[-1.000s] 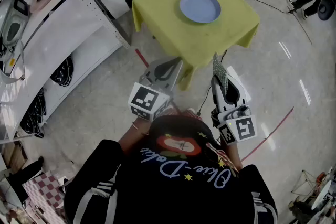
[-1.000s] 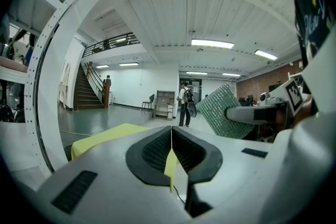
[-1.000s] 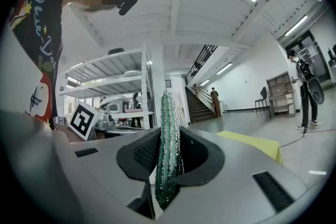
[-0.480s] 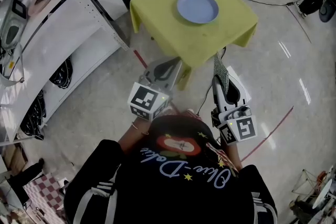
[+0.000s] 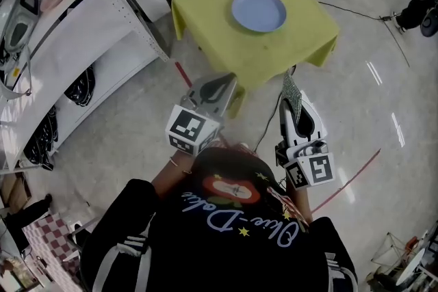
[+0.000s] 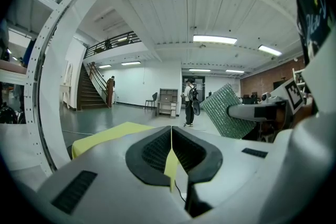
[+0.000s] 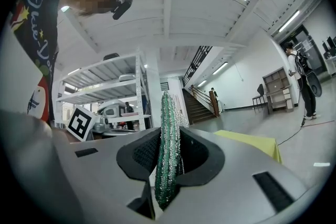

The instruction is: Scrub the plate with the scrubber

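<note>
A pale blue plate (image 5: pixel 259 10) lies in the middle of a small table under a yellow cloth (image 5: pixel 308 24). Both grippers are held short of the table's near edge, pointing at it. My right gripper (image 5: pixel 291 94) is shut on a green sparkly scrubber (image 5: pixel 290 89); in the right gripper view the scrubber (image 7: pixel 168 144) stands on edge between the jaws. My left gripper (image 5: pixel 220 85) is shut with nothing in it; in the left gripper view its pads meet and the yellow cloth (image 6: pixel 105 136) shows low on the left. The scrubber (image 6: pixel 227 110) also appears there, at the right.
A white metal shelf rack (image 5: pixel 96 17) with bags and gear stands at the left of the table. A cable (image 5: pixel 349 7) runs over the shiny floor at the right, and red tape lines (image 5: pixel 356 171) mark the floor. People stand far off (image 6: pixel 189 102).
Both grippers have drifted slightly with the person; the table and plate sit in nearly the same place in view. Both jaws stay as they were.
</note>
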`<state>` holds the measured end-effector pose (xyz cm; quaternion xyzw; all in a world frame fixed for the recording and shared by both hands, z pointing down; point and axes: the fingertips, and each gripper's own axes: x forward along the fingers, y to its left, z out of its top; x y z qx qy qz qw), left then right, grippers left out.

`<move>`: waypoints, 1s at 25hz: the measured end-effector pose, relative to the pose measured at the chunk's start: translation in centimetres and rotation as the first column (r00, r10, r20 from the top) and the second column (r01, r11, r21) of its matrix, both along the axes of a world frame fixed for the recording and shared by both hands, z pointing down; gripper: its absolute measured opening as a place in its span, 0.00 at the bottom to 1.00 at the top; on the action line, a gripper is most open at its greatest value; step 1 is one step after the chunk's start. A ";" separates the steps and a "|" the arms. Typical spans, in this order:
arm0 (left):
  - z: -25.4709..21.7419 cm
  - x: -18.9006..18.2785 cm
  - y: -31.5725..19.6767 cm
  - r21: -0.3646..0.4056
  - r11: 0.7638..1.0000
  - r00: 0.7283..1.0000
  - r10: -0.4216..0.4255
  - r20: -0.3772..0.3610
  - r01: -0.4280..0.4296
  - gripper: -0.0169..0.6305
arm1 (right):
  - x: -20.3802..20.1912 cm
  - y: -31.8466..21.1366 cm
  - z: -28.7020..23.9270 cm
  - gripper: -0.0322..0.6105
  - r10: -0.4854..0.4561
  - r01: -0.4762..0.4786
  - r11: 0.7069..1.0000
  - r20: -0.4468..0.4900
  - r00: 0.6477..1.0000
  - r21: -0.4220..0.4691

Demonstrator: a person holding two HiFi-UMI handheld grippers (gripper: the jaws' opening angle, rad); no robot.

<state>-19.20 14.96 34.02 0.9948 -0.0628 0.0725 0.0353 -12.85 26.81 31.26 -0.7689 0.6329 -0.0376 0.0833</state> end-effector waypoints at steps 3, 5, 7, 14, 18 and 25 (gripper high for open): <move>0.2 0.0 0.6 0.000 1.000 1.000 -0.028 0.005 0.028 0.03 | 0.9 0.8 0.4 0.15 -0.008 0.008 1.000 0.008 1.000 0.001; 0.7 -0.4 0.5 -0.005 0.999 0.999 -0.049 0.019 0.049 0.03 | 1.3 1.0 0.9 0.15 -0.012 0.013 1.000 0.012 1.000 -0.006; 1.4 -0.6 0.2 -0.014 0.997 0.997 -0.069 0.036 0.069 0.03 | 2.1 1.0 1.5 0.15 -0.009 0.009 1.000 0.024 1.000 -0.013; 2.5 0.5 -2.9 -0.031 0.993 0.992 -0.115 0.053 0.117 0.03 | 4.8 -0.6 1.9 0.15 0.000 0.000 1.000 0.022 1.000 -0.026; 2.7 3.0 -5.8 -0.040 0.993 0.993 -0.108 0.046 0.110 0.03 | 6.8 -3.0 1.6 0.15 0.005 -0.004 0.999 0.007 1.000 -0.034; 3.0 8.8 -10.0 -0.055 0.995 0.996 -0.078 0.036 0.080 0.03 | 11.1 -6.9 1.4 0.15 0.016 -0.016 0.999 0.000 1.000 -0.045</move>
